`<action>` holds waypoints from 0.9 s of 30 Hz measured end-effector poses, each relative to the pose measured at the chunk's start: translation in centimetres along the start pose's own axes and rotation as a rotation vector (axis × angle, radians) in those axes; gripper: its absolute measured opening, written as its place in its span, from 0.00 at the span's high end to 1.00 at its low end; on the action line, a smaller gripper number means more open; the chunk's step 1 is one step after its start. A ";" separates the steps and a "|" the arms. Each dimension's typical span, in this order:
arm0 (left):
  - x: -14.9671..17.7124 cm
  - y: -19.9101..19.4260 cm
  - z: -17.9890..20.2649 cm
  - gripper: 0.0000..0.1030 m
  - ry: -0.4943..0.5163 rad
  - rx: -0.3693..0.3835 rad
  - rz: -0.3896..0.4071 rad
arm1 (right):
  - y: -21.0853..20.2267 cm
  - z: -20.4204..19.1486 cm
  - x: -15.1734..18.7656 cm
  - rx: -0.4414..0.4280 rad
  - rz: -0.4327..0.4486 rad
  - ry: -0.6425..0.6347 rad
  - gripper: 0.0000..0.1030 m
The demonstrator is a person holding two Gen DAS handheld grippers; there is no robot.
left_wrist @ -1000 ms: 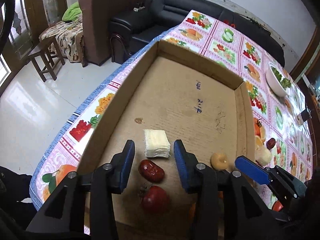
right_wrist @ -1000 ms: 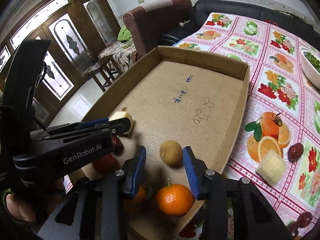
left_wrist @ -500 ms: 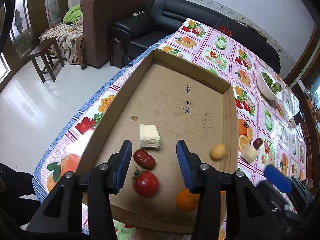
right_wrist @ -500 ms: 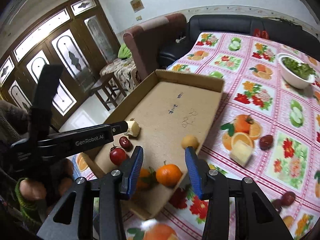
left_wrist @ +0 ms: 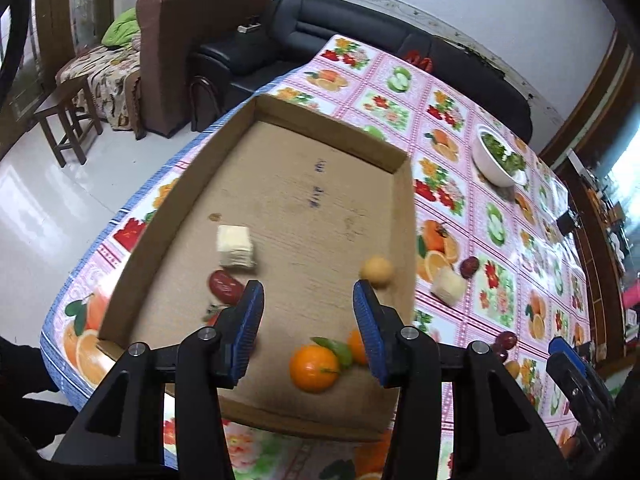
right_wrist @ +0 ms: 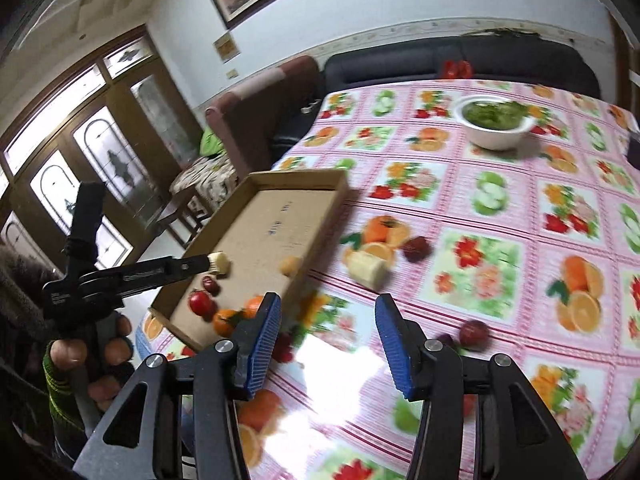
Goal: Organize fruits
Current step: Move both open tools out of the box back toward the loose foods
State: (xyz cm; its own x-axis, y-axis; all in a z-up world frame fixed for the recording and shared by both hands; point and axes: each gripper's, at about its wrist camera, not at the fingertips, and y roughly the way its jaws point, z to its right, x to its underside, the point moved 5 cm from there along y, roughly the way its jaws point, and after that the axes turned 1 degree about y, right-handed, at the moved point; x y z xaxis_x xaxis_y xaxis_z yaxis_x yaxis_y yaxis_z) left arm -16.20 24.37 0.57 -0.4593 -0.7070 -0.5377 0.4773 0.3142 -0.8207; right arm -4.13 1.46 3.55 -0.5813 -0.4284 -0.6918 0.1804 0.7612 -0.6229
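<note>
**Both tongs empty, loose fruit waiting on the counter**

Left tongs (left_wrist: 307,320) hang spread wide and empty above the near end of the shallow brown cardboard tray (left_wrist: 402,168). Between and just ahead of their tips sits the round orange tangerine with a green leaf (left_wrist: 314,368); a dark red oval date (left_wrist: 225,285) lies just off the left tip, a pale yellow cut block of fruit (left_wrist: 236,247) beyond it, and a small tan round fruit (left_wrist: 376,270) near the right tip.

Right tongs (right_wrist: 327,338) are also gaping, nothing held, tilted out over the pink fruit-print tablecloth on the counter (right_wrist: 500,184). Ahead of them lies another pale cut fruit block (right_wrist: 366,269) beside a dark red date (right_wrist: 416,249); a red round fruit (right_wrist: 474,333) sits just off the right tip.

That block looks soft and moist, so I'd pinch its flat sides gently. The dates look light and slick-skinned, best taken across the middle.
</note>
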 end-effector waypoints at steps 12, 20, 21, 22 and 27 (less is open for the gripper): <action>1.3 -0.6 5.4 0.57 0.098 0.055 -0.017 | -4.3 8.4 1.9 0.132 0.046 0.152 0.49; 2.3 -1.2 8.3 0.57 0.149 0.063 -0.024 | -6.2 10.5 3.1 0.138 0.076 0.188 0.49; 2.4 -1.3 8.6 0.57 0.155 0.064 -0.023 | -6.5 10.7 3.3 0.139 0.079 0.193 0.49; 2.4 -1.5 9.0 0.57 0.164 0.065 -0.021 | -6.6 10.8 3.3 0.139 0.081 0.196 0.49; 2.9 -1.7 10.3 0.56 0.180 0.078 -0.021 | -7.0 11.7 3.9 0.142 0.086 0.214 0.49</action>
State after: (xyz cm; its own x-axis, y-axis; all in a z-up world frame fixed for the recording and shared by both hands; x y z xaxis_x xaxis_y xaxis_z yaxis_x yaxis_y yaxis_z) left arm -10.63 15.22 2.44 -0.5932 -0.5859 -0.5521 0.5194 0.2455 -0.8185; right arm 1.64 -11.28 0.97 -0.7112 -0.2409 -0.6605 0.3368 0.7079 -0.6208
